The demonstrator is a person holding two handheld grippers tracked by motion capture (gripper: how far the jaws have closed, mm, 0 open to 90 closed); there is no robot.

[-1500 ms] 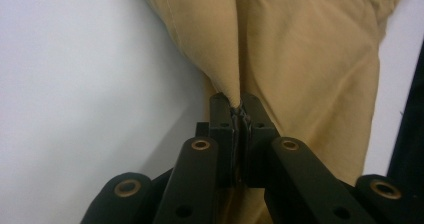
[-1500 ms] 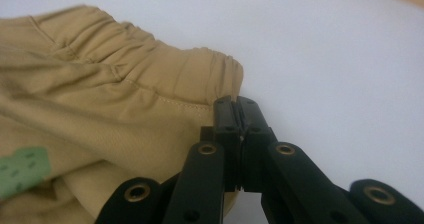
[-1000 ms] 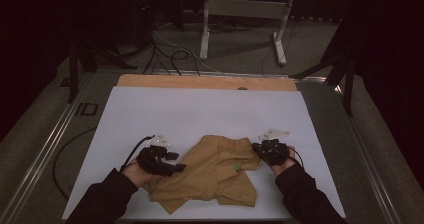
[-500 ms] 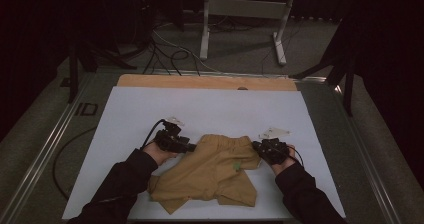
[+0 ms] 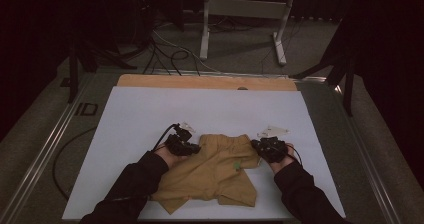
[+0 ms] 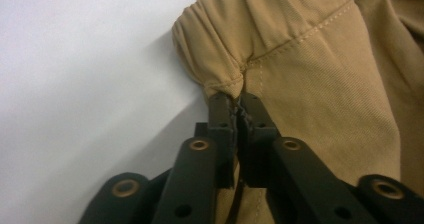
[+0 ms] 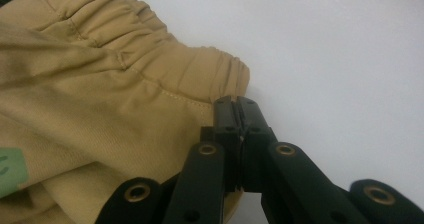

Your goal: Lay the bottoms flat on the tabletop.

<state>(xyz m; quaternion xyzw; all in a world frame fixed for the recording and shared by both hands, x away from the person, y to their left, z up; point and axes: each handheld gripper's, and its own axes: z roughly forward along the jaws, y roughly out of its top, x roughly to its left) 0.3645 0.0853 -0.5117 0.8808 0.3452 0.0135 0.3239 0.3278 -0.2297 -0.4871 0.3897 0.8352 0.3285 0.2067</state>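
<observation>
Tan shorts with an elastic waistband lie crumpled on the white table sheet, waistband toward the far side. My left gripper is at the waistband's left corner; its jaws have just been closing and now pinch the waistband edge between them. My right gripper is shut on the waistband's right corner. A small green tag shows on the shorts near the right hand.
A wooden strip runs along the table's far edge, and metal rails frame its sides. Cables and a stand's legs lie on the floor beyond. Bare white sheet surrounds the shorts.
My left hand has moved right and away from me to the waistband's left corner, and its jaws have closed on the fabric. The right gripper has stayed put.
</observation>
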